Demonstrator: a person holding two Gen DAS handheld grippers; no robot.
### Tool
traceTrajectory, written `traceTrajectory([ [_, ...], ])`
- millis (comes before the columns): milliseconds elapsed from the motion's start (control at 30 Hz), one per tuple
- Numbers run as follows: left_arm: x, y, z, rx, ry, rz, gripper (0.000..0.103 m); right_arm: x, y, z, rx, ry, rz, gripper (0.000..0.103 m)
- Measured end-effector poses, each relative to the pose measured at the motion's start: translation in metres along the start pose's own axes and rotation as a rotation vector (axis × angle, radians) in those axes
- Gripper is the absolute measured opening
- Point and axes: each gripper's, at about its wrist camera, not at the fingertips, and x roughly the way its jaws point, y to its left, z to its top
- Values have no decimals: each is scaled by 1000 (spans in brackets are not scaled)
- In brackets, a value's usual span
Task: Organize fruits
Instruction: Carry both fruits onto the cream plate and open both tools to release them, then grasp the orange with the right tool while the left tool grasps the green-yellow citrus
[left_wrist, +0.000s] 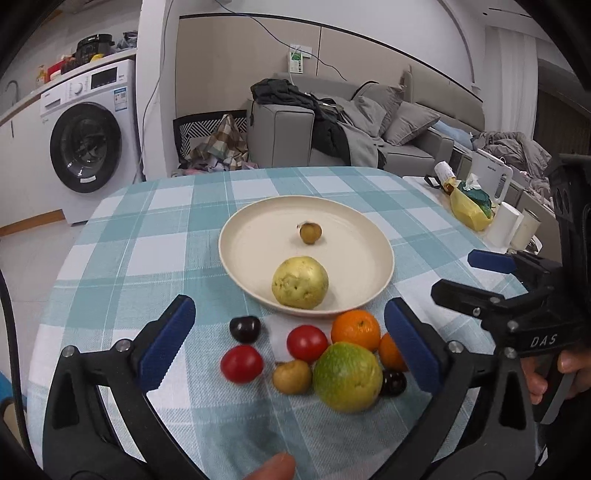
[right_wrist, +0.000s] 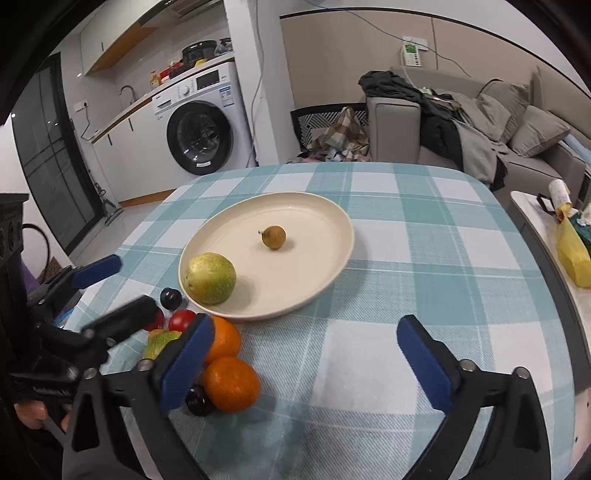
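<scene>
A cream plate (left_wrist: 255, 236) (right_wrist: 317, 221) on the checked tablecloth holds a yellow-green guava (left_wrist: 300, 282) (right_wrist: 210, 277) and a small brown longan (left_wrist: 310, 233) (right_wrist: 274, 237). In front of the plate lie loose fruits: a green guava (left_wrist: 347, 376), two oranges (left_wrist: 355, 329) (right_wrist: 232, 384), two red tomatoes (left_wrist: 242, 363), dark cherries (left_wrist: 244, 328) and a small brown fruit (left_wrist: 292, 376). My left gripper (left_wrist: 291, 350) is open and empty, its jaws spread around the loose fruits. My right gripper (right_wrist: 306, 362) is open and empty over bare cloth, right of the oranges; it also shows in the left wrist view (left_wrist: 461, 275).
A side table at the right holds a yellow bag (left_wrist: 471, 210) (right_wrist: 572, 258), white cups (left_wrist: 504, 225) and a kettle. A washing machine (left_wrist: 92, 129), a laundry basket and a grey sofa (left_wrist: 369, 122) stand beyond the table's far edge.
</scene>
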Motion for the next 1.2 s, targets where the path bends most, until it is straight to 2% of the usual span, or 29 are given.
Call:
traceTrajectory([
  [233, -26, -2, -15, -3, 3, 14, 102, -16, -3, -11, 3, 12, 35, 103],
  [433, -29, -4, -26, 2, 24, 16, 102, -14, 6, -20, -24, 37, 77, 103],
  [600, -23, -2, -35, -9, 44, 14, 102, -7, 13, -28, -71, 72, 69, 103],
  [1067, -6, -6, -44, 8, 75, 14, 102, 12, 10, -38, 5, 129, 130, 103],
  [1167, -5, -5, -44, 3, 74, 16, 102, 15, 8, -38, 36, 141, 180, 100],
  [1200, -6, -5, -44, 2, 73, 16, 102, 15, 9, -39, 41, 144, 192, 95],
])
